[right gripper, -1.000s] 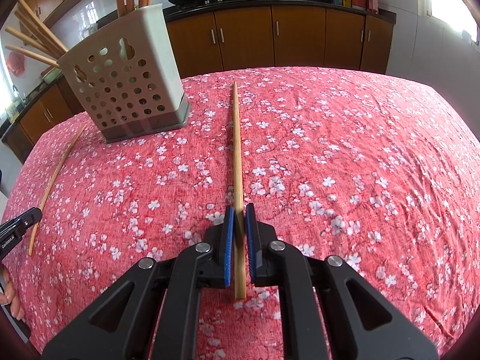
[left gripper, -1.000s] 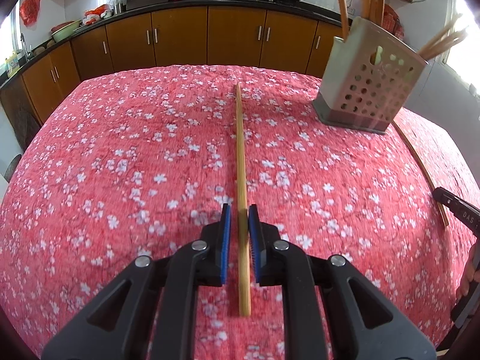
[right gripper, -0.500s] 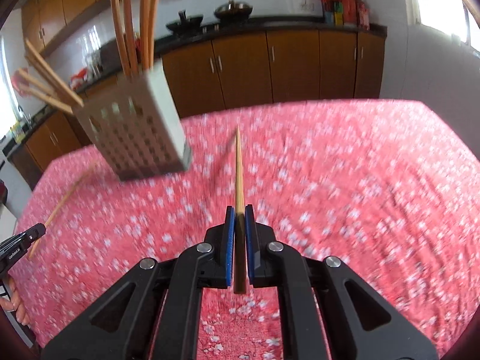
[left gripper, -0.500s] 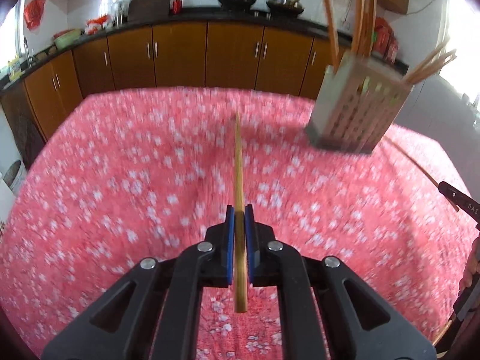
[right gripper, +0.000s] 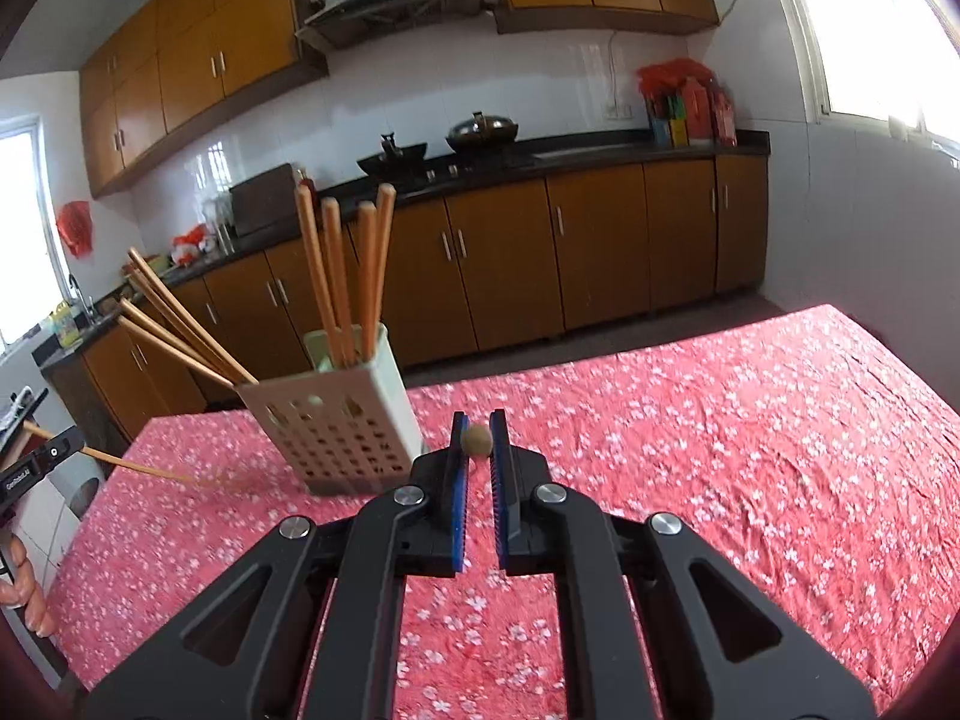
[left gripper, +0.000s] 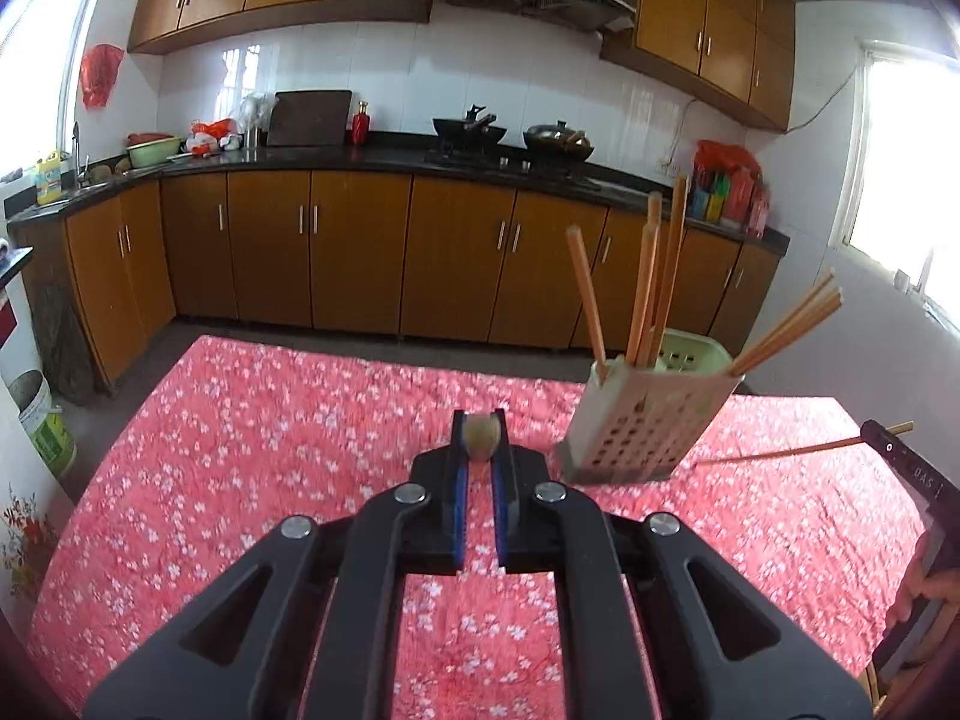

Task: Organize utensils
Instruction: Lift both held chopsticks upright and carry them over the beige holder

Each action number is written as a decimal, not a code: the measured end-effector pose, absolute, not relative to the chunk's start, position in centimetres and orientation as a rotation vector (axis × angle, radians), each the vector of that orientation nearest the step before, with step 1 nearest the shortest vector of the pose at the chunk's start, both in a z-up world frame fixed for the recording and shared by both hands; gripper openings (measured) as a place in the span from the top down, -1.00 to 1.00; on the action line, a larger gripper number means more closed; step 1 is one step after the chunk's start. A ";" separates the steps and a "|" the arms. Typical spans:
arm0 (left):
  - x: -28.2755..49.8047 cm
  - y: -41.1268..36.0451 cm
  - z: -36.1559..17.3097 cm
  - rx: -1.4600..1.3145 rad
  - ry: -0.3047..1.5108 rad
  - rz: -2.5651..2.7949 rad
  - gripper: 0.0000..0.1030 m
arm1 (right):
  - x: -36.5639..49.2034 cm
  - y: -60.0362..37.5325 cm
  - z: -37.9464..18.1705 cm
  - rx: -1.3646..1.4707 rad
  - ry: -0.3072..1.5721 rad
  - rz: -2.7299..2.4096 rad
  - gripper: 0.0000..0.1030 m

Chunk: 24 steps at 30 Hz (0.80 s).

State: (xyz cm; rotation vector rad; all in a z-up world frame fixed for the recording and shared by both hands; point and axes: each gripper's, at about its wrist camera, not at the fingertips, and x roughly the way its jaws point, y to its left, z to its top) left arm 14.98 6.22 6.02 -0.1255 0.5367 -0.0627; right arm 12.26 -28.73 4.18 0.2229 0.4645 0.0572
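Nearest my left gripper (left gripper: 480,450), its blue pads pinch one chopstick (left gripper: 482,437) end-on, so I see only its round butt; my right gripper (right gripper: 478,447) clamps a second chopstick (right gripper: 477,439) the same way. Both hang above the red floral tablecloth (right gripper: 750,456). Beyond them the perforated utensil holder (left gripper: 642,420) stands on the cloth, bristling with upright and leaning chopsticks (right gripper: 342,282). Behind the holder run brown kitchen cabinets (left gripper: 360,258).

Brown wooden cabinets (left gripper: 360,264), black countertop (left gripper: 384,159), white tiled wall (left gripper: 396,66), bright, seemingly overexposed window (right gripper: 882,24)
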 end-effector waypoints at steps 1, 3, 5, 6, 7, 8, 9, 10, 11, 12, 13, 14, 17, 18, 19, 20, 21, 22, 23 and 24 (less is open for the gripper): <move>15.1 6.1 6.4 -0.123 0.530 -0.066 0.85 | 12.2 -28.8 4.4 0.225 0.459 0.060 0.85; 15.2 5.7 7.0 -0.117 0.521 -0.072 0.85 | 12.3 -28.7 5.0 0.232 0.446 0.069 0.85; 15.3 5.4 7.8 -0.121 0.513 -0.088 0.85 | 12.4 -28.7 5.9 0.239 0.434 0.083 0.85; 15.2 5.3 8.2 -0.123 0.508 -0.097 0.85 | 12.5 -28.5 6.3 0.241 0.427 0.092 0.85; 15.3 5.1 8.6 -0.125 0.501 -0.106 0.85 | 12.4 -28.4 6.5 0.242 0.421 0.100 0.85; 15.2 5.0 8.9 -0.125 0.495 -0.114 0.85 | 12.5 -28.2 7.0 0.243 0.413 0.112 0.85; 15.2 4.7 9.5 -0.129 0.486 -0.128 0.85 | 12.5 -28.0 7.7 0.246 0.401 0.127 0.85; 15.3 4.5 9.8 -0.133 0.481 -0.138 0.85 | 12.6 -27.6 8.4 0.251 0.388 0.145 0.85; 15.3 4.2 10.4 -0.136 0.472 -0.151 0.85 | 12.5 -27.4 8.9 0.253 0.378 0.157 0.85; 15.4 3.9 10.8 -0.138 0.465 -0.161 0.85 | 12.4 -27.1 9.7 0.255 0.361 0.175 0.86; 15.5 3.5 11.5 -0.138 0.451 -0.173 0.85 | 12.4 -26.9 10.2 0.255 0.347 0.187 0.86; 15.6 3.1 12.2 -0.135 0.434 -0.183 0.85 | 12.4 -26.6 11.2 0.251 0.325 0.201 0.86; 16.6 1.7 14.5 -0.132 0.386 -0.202 0.85 | 12.4 -25.7 13.7 0.236 0.252 0.223 0.86; 16.8 1.4 15.1 -0.136 0.374 -0.207 0.85 | 12.5 -25.5 14.4 0.232 0.229 0.224 0.85; 17.2 0.8 16.1 -0.145 0.352 -0.215 0.85 | 12.7 -25.3 15.1 0.230 0.207 0.223 0.86; 17.6 0.3 17.1 -0.150 0.327 -0.219 0.85 | 13.0 -25.1 16.0 0.231 0.178 0.219 0.86; 17.9 0.0 17.7 -0.153 0.309 -0.218 0.85 | 13.3 -25.0 16.6 0.234 0.152 0.214 0.86; 18.4 -0.5 18.6 -0.159 0.282 -0.216 0.85 | 13.6 -24.8 17.3 0.237 0.123 0.207 0.86; 18.7 -0.9 19.4 -0.166 0.260 -0.214 0.85 | 14.0 -24.7 17.9 0.240 0.097 0.197 0.85; 19.1 -1.2 20.0 -0.172 0.241 -0.211 0.85 | 14.5 -24.6 18.3 0.246 0.070 0.189 0.86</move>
